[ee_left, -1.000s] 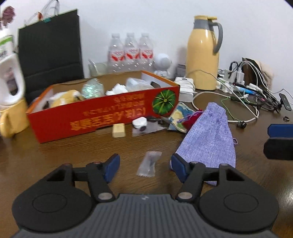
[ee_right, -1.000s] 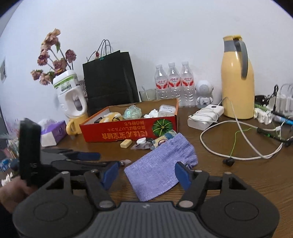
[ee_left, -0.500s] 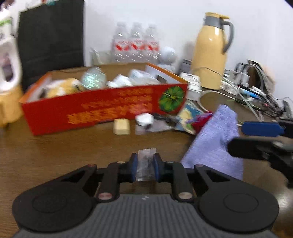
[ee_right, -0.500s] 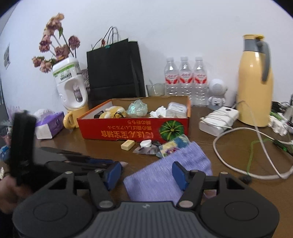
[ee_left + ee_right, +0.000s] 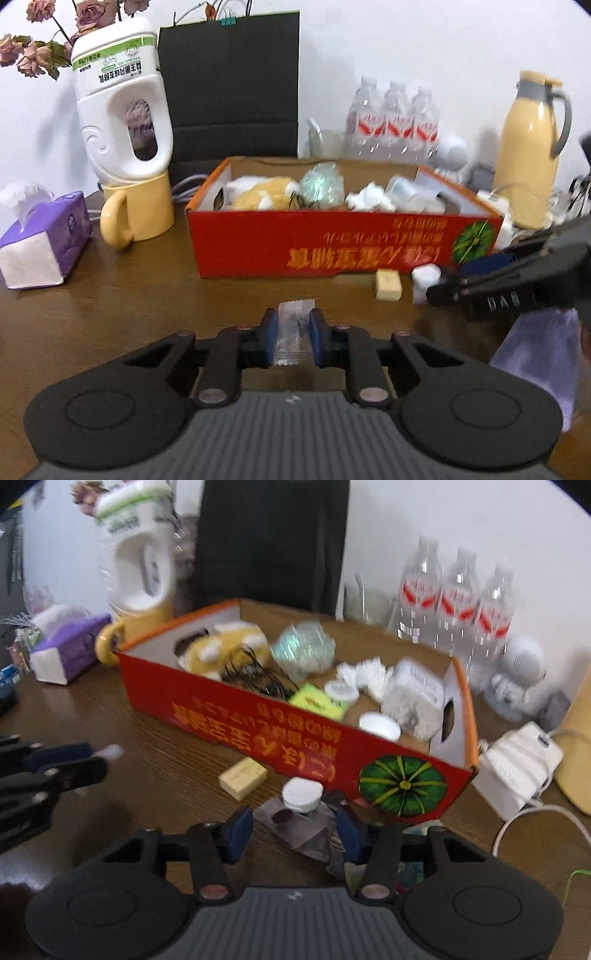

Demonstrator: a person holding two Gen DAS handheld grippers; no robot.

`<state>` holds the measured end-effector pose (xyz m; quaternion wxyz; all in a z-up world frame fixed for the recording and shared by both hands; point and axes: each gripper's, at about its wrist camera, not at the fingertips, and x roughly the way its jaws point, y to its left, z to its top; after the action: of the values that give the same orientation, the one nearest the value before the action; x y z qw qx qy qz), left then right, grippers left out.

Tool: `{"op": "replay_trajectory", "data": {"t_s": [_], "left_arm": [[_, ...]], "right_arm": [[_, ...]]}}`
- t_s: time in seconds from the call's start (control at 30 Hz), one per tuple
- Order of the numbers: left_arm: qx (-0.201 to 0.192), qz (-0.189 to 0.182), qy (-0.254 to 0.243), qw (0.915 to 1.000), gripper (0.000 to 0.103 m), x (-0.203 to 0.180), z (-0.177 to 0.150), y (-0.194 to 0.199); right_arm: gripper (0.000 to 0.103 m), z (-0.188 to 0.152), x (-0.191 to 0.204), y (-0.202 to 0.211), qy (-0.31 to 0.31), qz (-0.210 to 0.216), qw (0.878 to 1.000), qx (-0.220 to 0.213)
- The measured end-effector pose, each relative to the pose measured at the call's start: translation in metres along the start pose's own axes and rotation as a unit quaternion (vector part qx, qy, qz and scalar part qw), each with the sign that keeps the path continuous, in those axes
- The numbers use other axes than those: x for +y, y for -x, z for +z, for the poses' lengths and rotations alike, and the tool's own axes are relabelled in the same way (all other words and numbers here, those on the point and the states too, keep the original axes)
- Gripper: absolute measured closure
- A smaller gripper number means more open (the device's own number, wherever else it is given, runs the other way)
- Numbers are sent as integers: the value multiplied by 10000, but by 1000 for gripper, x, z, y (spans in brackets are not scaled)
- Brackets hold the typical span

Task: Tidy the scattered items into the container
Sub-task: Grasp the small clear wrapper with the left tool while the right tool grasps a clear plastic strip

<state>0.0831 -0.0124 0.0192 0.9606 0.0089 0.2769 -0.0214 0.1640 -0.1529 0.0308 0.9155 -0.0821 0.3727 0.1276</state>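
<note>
My left gripper point(image 5: 292, 338) is shut on a small clear wrapped packet point(image 5: 291, 332) and holds it above the table, in front of the red cardboard box point(image 5: 332, 243). The box point(image 5: 258, 716) holds a plush toy, crumpled plastic, tissue and small tubs. My right gripper point(image 5: 293, 829) is open, its fingers on either side of a white round cap point(image 5: 302, 794) lying on a clear plastic sheet point(image 5: 306, 834). A tan block point(image 5: 243, 777) lies left of the cap; it also shows in the left wrist view point(image 5: 388, 290). A purple cloth pouch point(image 5: 539, 362) lies at right.
A yellow mug point(image 5: 138, 214) with a white bottle point(image 5: 123, 103) and a tissue box point(image 5: 42, 243) stand left of the box. A black bag point(image 5: 229, 88), water bottles point(image 5: 393, 118), a yellow thermos point(image 5: 528, 147) and a white charger point(image 5: 517, 771) stand behind and right.
My left gripper closed on the packet and lifted it, swinging left toward the box. My right gripper moved forward from the purple pouch to the white cap by the box.
</note>
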Motion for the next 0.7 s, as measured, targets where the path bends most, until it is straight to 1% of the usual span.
{"op": "replay_trajectory", "data": {"t_s": [0.03,0.1,0.13,0.17,0.23,0.33,0.4,0.47,0.5,0.53,0.57,0.6,0.63,0.7], "left_arm": [[98,-37,-3,9999,84,0,0,-2],[241,-110,37,9996,84,1,-1,-5],[331,-135,42,9994,84,1,-1,-6],[411,-124,43,9991,84,1,-2,-8],[522,-107,45,9986,83,1,-4,-11],[540,-84,18,9985,83,1,-5,-13],[563,-121,32,9983,80,1,-6,-13],[586,-159,63,9981,77,2,-6,-14],[584,-144,75,9982,74,3,-6,-14],[586,-132,73,9982,67,3,-6,-14],[585,-134,63,9982,64,3,-6,-14],[585,-139,57,9982,56,3,-6,-14],[586,-147,77,9981,52,4,-6,-13],[592,-168,106,9980,51,4,-6,-14]], "right_arm": [[54,1,-1,-5,-29,30,10000,67],[59,-2,-1,-9,-62,82,9999,139],[64,-2,1,-10,-34,94,9999,133],[73,-3,3,-9,-7,131,9998,115],[79,-5,9,-6,13,192,9997,145],[78,-8,22,3,265,239,9993,132],[74,-9,26,8,354,294,9989,62],[70,-6,25,7,374,229,9990,34],[69,-3,23,5,357,190,9992,23],[66,-2,19,3,292,142,9995,19],[66,-1,15,1,191,122,9997,24],[66,0,11,-1,96,152,9998,6],[66,1,8,-2,10,225,9997,-40],[66,0,8,-4,-3,329,9994,-98]]}}
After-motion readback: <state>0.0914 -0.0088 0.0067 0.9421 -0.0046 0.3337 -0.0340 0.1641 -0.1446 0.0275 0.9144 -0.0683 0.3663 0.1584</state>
